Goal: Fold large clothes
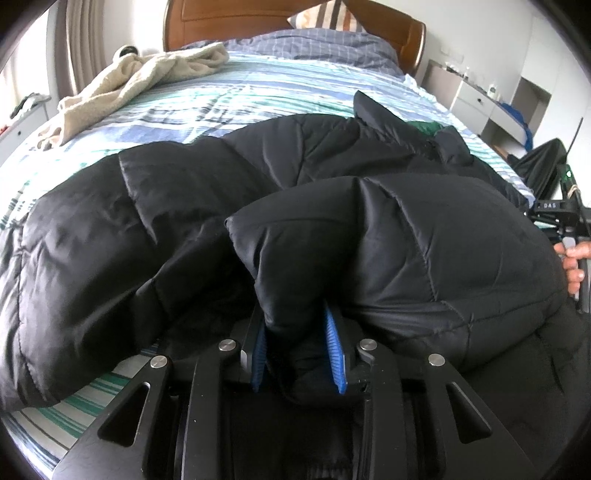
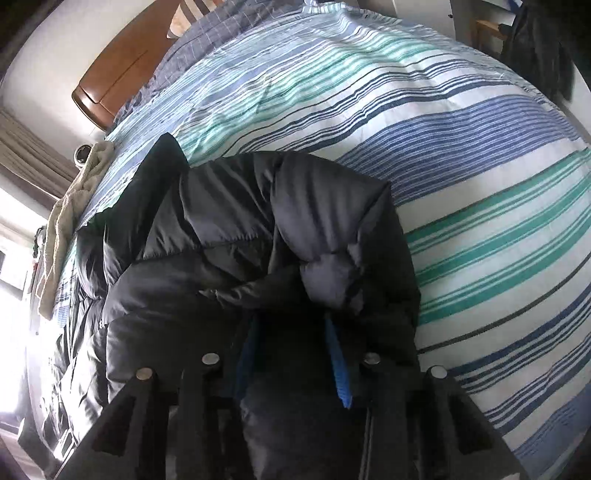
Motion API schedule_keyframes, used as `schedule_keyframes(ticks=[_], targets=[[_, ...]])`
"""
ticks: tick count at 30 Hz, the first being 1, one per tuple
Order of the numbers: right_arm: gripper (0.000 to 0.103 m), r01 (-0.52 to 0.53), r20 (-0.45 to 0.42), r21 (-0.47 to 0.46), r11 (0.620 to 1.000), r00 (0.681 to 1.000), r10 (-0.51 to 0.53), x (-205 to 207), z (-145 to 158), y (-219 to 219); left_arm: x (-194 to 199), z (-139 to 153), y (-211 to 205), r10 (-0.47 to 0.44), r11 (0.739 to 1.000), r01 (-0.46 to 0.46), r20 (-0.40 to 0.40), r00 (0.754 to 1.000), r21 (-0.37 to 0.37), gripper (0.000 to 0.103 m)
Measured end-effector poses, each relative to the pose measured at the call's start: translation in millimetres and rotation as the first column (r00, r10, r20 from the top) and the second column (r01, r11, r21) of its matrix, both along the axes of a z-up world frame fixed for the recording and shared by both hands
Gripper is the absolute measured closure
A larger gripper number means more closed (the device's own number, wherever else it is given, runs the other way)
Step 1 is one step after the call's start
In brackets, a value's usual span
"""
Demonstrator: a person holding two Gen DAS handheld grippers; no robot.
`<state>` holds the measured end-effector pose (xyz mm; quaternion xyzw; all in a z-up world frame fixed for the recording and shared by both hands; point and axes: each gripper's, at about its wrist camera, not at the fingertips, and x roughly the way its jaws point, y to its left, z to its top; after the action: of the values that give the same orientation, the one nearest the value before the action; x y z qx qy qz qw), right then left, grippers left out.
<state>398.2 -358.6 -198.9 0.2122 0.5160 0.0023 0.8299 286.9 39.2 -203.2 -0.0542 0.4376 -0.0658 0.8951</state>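
Jaws of both grippers clamped on black puffer jacket (image 1: 424, 236) folds, bulk ahead on striped bed (image 2: 480, 184)

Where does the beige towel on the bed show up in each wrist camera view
Left wrist: the beige towel lies upper left, stretched across the far left side of the striped bed.
Right wrist: the beige towel runs along the left edge, just beyond the black puffer jacket.
Shared landmark: the wooden headboard, top centre in the left view, upper left in the right.
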Motion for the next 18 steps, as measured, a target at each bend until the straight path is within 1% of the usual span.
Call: schedule_keyframes(ticks=[3, 4, 6, 8, 9, 10, 11, 12, 13, 14, 16, 17, 18], targets=[[0.068, -0.007, 0.008, -0.016, 1.000, 1.000, 0.007, -12.0, 16.5, 2.4, 0.1, -0.6, 2.3, 0.000, 1.000, 0.000, -0.002, 1.000, -0.014, 0.073], [0.064, -0.008, 0.027, -0.009, 1.000, 1.000, 0.009, -21.3, 24.0, 3.1, 0.2, -0.6, 2.2, 0.001, 1.000, -0.001, -0.002, 1.000, -0.014, 0.073], [0.064, -0.060, 0.085, 0.025, 0.998, 0.995, 0.057, -43.4, 44.4, 8.8, -0.2, -0.3, 1.2, 0.000, 1.000, 0.000, 0.001, 1.000, -0.009, 0.073], [0.064, -0.129, 0.108, 0.033, 0.991, 0.986, 0.125, -74.9, 56.8, 22.8, -0.2, -0.3, 0.4, 0.000, 1.000, 0.000, 0.002, 1.000, -0.004, 0.073], [0.064, -0.142, 0.100, 0.036, 0.989, 0.985, 0.137, -84.9, 55.5, 24.9, -0.1, -0.5, 0.2, -0.001, 1.000, 0.001, 0.003, 1.000, -0.003, 0.073], [0.064, -0.150, 0.064, 0.037, 0.988, 0.987, 0.147, -94.5, 46.7, 27.7, -0.1, -0.4, -0.4, -0.002, 1.000, 0.002, 0.003, 1.000, -0.001, 0.073], [0.064, -0.150, 0.009, 0.027, 0.988, 0.989, 0.150, -99.0, 31.7, 29.6, -0.1, -0.6, -1.0, -0.002, 1.000, 0.002, 0.002, 1.000, 0.003, 0.073], [0.066, -0.149, -0.032, 0.023, 0.989, 0.988, 0.149, -100.6, 14.1, 30.8, 0.0, -0.2, -2.7, -0.005, 1.000, 0.005, 0.003, 1.000, 0.013, 0.073], [0.066, -0.145, -0.022, 0.039, 0.989, 0.989, 0.145, -100.5, 5.6, 29.8, 0.0, 0.4, -4.1, -0.005, 1.000, 0.005, 0.003, 1.000, 0.022, 0.073], [0.066, -0.128, 0.036, 0.046, 0.991, 0.991, 0.126, -104.3, -2.6, 28.0, -0.3, 1.1, -5.4, -0.006, 0.999, 0.006, 0.003, 1.000, 0.032, 0.073], [0.067, -0.117, 0.074, 0.024, 0.993, 0.991, 0.115, -108.2, -5.5, 28.6, -1.3, 2.2, -8.6, -0.004, 0.998, 0.004, 0.006, 1.000, 0.061, 0.072], [0.067, -0.111, 0.084, 0.007, 0.994, 0.990, 0.110, -108.8, -5.0, 30.7, -1.7, 2.5, -10.5, -0.002, 0.997, 0.001, 0.008, 1.000, 0.079, 0.070], [0.067, -0.108, 0.090, -0.011, 0.994, 0.990, 0.108, -109.3, -4.0, 34.1, -1.9, 3.0, -11.7, 0.004, 0.995, -0.005, 0.009, 1.000, 0.098, 0.066]])
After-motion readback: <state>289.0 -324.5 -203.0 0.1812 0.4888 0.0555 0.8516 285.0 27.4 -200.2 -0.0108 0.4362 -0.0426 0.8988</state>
